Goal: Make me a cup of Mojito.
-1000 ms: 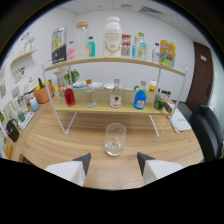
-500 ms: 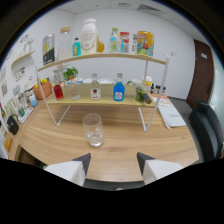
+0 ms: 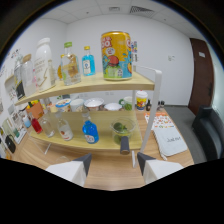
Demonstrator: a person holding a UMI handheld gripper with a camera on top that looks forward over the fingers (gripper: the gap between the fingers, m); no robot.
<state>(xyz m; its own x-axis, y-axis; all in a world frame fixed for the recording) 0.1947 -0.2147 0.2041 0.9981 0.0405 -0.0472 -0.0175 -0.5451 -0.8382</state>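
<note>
- The gripper (image 3: 111,165) is held level, pointing forward.
- Its jaws stand open, a wide gap between them.
- Nothing sits between the two pale fingertips (image 3: 80,167).

two-tier wooden rack (image 3: 145,81) on table (image 3: 112,170) | top: yellow can (image 3: 116,55), bottles | lower: blue bottle (image 3: 90,132)

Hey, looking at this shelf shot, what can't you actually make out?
All in the gripper view:
- Print on the tall yellow can: blurred.
- Contents of the clear glass bowl: dark green bits, too small to identify.
- Labels on the small bottles by the blue bottle: too small.
- Tabletop near the open gripper: cut off by the dark lower edge.
</note>
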